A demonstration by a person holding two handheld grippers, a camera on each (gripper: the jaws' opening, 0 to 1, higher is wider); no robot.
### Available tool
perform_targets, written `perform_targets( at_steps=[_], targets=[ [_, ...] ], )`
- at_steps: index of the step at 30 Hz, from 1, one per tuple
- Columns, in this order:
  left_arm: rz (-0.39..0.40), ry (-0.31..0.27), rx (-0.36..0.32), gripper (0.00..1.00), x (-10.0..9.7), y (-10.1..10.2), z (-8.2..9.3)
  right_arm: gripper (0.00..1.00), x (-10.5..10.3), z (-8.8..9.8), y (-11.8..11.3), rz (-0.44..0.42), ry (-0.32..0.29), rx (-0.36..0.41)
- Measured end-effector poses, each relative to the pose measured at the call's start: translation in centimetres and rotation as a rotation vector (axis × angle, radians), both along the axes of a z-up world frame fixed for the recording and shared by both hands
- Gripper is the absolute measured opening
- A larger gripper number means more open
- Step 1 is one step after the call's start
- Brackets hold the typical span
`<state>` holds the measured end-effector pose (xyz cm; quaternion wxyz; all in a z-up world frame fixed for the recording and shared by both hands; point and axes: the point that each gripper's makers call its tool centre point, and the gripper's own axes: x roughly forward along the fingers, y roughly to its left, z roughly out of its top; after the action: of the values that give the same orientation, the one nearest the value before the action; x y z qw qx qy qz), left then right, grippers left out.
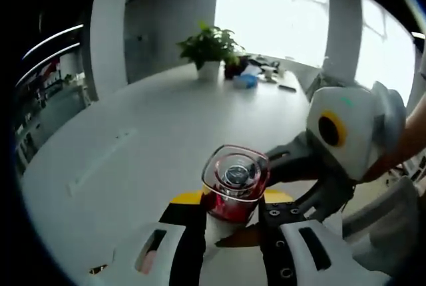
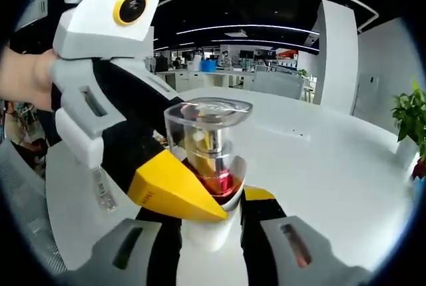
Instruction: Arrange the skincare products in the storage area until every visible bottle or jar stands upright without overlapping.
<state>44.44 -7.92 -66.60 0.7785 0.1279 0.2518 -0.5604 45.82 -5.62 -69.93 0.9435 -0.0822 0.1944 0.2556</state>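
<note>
A skincare bottle (image 1: pixel 233 183) with a red lower half, a metallic pump and a clear square cap is held up over the white table (image 1: pixel 133 140). My left gripper (image 1: pixel 231 201) is shut on its lower part, yellow tips on either side. My right gripper (image 1: pixel 296 179) reaches in from the right, its dark fingers against the bottle's side. In the right gripper view the same bottle (image 2: pixel 208 143) stands upright between the jaws of my right gripper (image 2: pixel 212 196), which are closed on its base. A yellow fingertip (image 2: pixel 174 191) of the left gripper covers the bottle's lower left.
A potted green plant (image 1: pixel 210 50) and small items (image 1: pixel 247 80) sit at the table's far end. The plant (image 2: pixel 409 120) also shows at the right edge. Office chairs (image 2: pixel 276 83) stand beyond the table, a chair (image 1: pixel 393 223) close by. A hand (image 2: pixel 23 76) holds the left gripper.
</note>
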Motion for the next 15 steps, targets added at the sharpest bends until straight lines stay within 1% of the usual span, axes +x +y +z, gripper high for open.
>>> perform_targets(
  at_steps=[5,11,13,15],
  targets=[
    [-0.004,-0.001,0.003,0.28,0.06,0.02,-0.05,0.33,0.05,-0.01,0.01,-0.001,0.001,0.003],
    [-0.006,0.0,0.002,0.28,0.05,0.04,-0.06,0.34,0.03,0.0,0.06,0.01,0.024,0.017],
    [-0.005,0.005,-0.002,0.28,0.05,0.06,-0.06,0.36,0.0,-0.09,0.02,0.003,0.039,0.038],
    [-0.007,0.003,-0.003,0.28,0.04,0.09,-0.03,0.41,0.03,-0.04,-0.09,-0.007,0.043,0.053]
  ],
)
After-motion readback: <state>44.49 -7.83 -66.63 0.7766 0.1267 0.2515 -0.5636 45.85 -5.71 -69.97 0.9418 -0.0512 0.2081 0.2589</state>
